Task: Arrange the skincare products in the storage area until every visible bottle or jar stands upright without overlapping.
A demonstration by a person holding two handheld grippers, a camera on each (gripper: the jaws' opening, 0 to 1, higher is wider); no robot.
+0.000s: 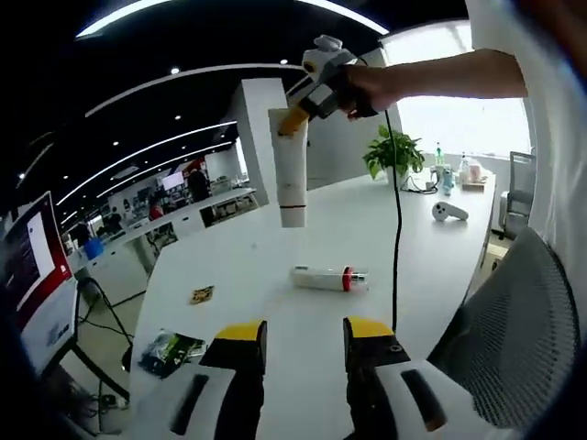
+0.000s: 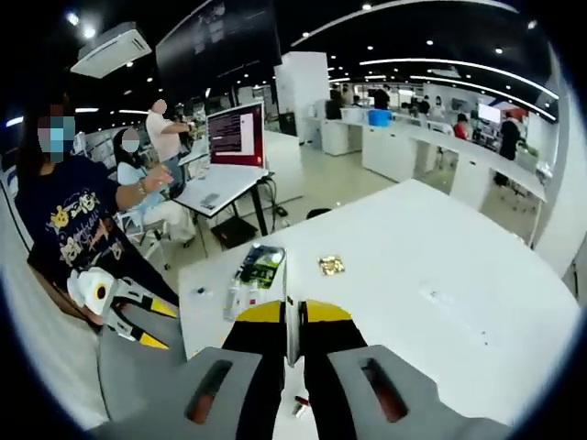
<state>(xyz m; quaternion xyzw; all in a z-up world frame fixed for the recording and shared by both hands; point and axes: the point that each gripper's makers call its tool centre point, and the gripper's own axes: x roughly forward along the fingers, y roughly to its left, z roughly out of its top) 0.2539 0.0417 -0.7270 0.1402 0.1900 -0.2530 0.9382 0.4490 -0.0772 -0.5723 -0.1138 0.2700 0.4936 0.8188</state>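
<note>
Left gripper view, left to right: at seven o'clock a dark green packet (image 1: 171, 350) lies near the worktop (image 1: 257, 247) edge, with a small gold sachet (image 1: 202, 294) just beyond it. Our left gripper (image 1: 304, 335) hovers at six o'clock, fingers wide and holding nothing. At centre a white bottle with a red band (image 1: 330, 278) lies on its side. Above it, toward twelve o'clock, our right gripper (image 1: 295, 117) holds a white tube (image 1: 290, 165) aloft, hanging upright, well clear of the worktop. A potted plant (image 1: 396, 152) stands at two o'clock.

Right gripper view: the fingers (image 2: 260, 313) pinch the tube's flat end between them.

We judge the step to be setting the tube down. Lower it vertically, cap first, apart from the lying bottle, and release only once the cap sits flat; the bottle must then be stood up.
</note>
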